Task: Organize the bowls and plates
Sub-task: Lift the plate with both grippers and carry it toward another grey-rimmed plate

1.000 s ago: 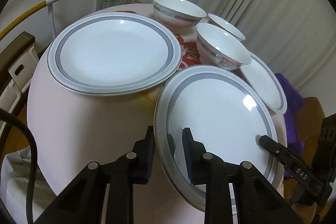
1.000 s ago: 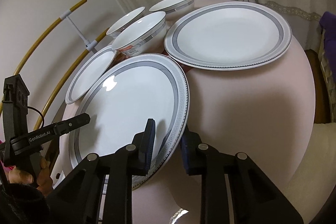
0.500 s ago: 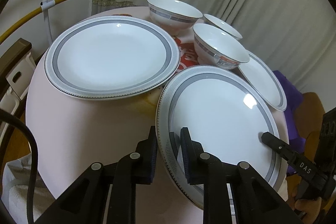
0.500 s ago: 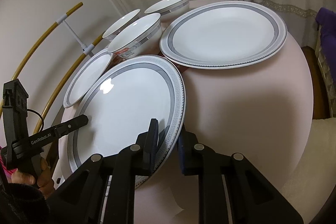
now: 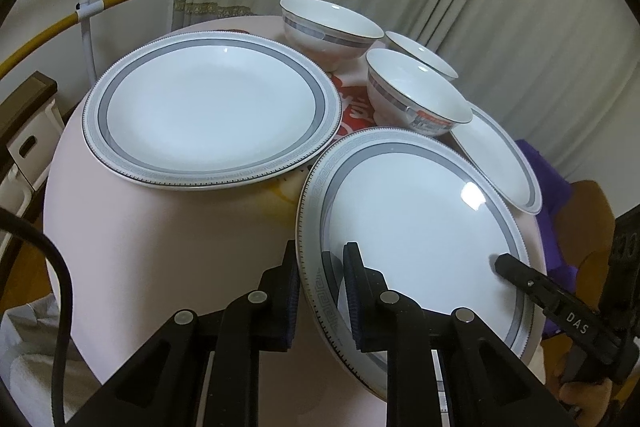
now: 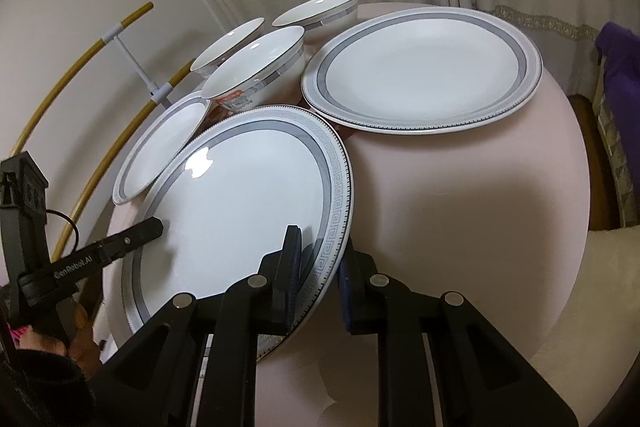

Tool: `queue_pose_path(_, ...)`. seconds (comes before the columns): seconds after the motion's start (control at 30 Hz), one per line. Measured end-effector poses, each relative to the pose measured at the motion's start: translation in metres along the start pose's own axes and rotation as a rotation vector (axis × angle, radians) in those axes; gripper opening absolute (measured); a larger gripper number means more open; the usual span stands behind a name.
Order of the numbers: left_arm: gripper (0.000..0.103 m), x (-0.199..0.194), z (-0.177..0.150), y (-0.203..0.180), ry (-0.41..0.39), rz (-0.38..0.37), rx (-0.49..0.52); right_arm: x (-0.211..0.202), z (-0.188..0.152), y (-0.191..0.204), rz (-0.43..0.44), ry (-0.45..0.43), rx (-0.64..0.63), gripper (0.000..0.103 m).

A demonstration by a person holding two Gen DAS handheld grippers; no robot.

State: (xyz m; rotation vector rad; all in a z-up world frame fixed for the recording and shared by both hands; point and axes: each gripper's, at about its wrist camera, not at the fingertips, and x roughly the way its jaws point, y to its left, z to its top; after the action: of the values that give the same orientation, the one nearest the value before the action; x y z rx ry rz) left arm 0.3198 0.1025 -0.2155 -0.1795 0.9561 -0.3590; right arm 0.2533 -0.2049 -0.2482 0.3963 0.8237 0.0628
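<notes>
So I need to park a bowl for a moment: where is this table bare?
The pink table is bare in front of the far big plate, beside the gripped plate. The back is crowded: three bowls bunched together, and a small plate partly tucked behind the gripped one. Both grippers clamp that plate's rim.

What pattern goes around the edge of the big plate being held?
A grey square-spiral key pattern on the plate rim, beside a darker grey band; clearest in the right wrist view.

We note a round pink table (image 5: pixel 168 251) bearing two large plates (image 5: pixel 212 111), a small plate (image 5: pixel 500 159), three bowls (image 5: pixel 416 99)
</notes>
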Motion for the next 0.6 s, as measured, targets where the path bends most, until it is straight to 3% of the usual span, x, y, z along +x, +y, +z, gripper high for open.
queue_pose_path(0.6, 0.014, -0.037, -0.003, -0.006, -0.088, -0.013, 0.028, -0.02, 0.0, 0.011, 0.013, -0.017, -0.046, 0.018)
